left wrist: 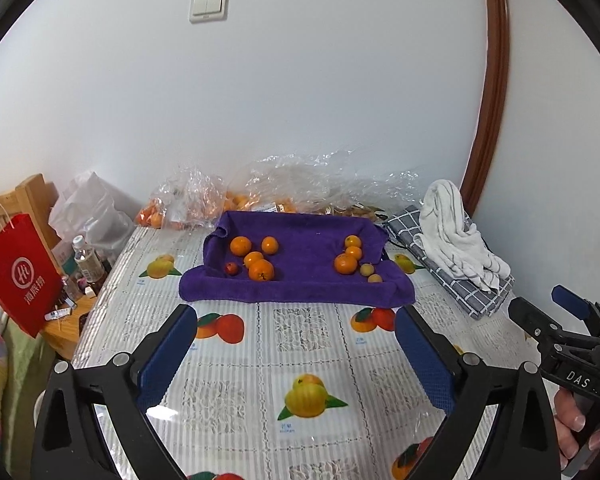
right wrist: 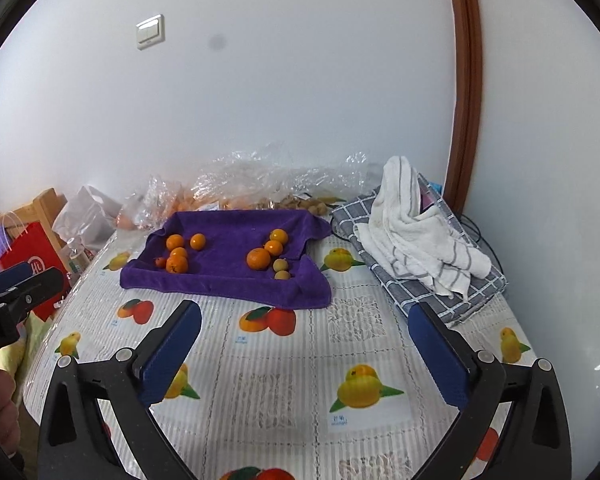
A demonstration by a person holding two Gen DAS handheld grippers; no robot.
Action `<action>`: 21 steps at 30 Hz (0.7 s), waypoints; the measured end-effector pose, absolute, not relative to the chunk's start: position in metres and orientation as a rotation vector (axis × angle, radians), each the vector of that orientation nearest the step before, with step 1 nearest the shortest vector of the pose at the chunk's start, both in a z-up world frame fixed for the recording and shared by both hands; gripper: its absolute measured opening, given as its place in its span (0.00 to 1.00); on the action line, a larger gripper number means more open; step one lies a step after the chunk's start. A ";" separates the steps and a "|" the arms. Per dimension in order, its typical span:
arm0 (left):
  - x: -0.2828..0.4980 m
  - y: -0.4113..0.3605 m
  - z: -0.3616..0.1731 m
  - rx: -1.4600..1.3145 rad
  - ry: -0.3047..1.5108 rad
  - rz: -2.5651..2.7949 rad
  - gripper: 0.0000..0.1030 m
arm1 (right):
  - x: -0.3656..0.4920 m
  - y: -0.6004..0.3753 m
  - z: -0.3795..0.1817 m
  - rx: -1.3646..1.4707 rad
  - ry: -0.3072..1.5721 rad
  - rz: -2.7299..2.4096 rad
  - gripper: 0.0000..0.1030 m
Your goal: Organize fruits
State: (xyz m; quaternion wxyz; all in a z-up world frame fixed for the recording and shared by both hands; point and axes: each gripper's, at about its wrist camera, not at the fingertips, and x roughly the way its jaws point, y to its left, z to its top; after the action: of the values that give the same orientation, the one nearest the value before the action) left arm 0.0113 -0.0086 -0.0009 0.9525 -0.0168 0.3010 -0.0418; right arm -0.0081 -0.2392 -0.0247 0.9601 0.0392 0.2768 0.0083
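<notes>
Left wrist view: our left gripper, blue pads spread wide w/ nothing between, hovers above the fruit-print table cover, just in front of the purple terry towel. On the towel: four round orange mandarins plus a small red fruit at its left, three more mandarins and two small tan fruits at its right.

Right wrist view: our right gripper, jaws also wide apart and empty, sits in front of the towel's right corner. A white striped cloth on grey checked fabric lies right of the towel.

A home room: a desk under a fruit-print cover against a white wall with a light switch, folded towels, a red shopping bag, plastic bags of fruit.
</notes>
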 end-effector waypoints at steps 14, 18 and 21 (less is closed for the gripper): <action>-0.005 -0.016 0.006 -0.006 0.593 -0.075 0.97 | -0.034 -0.237 -0.023 0.046 0.534 -0.001 0.99; -0.006 -0.016 0.006 -0.010 0.591 -0.077 0.97 | -0.034 -0.238 -0.023 0.048 0.532 0.001 0.99; -0.006 -0.016 0.006 -0.007 0.593 -0.077 0.97 | -0.034 -0.239 -0.024 0.053 0.533 0.007 0.99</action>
State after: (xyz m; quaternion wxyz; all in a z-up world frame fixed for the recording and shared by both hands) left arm -0.0062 -0.0163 0.0060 0.9557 -0.0033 0.2920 -0.0381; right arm -0.0336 -0.2388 -0.0236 0.9644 0.0261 0.2632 0.0036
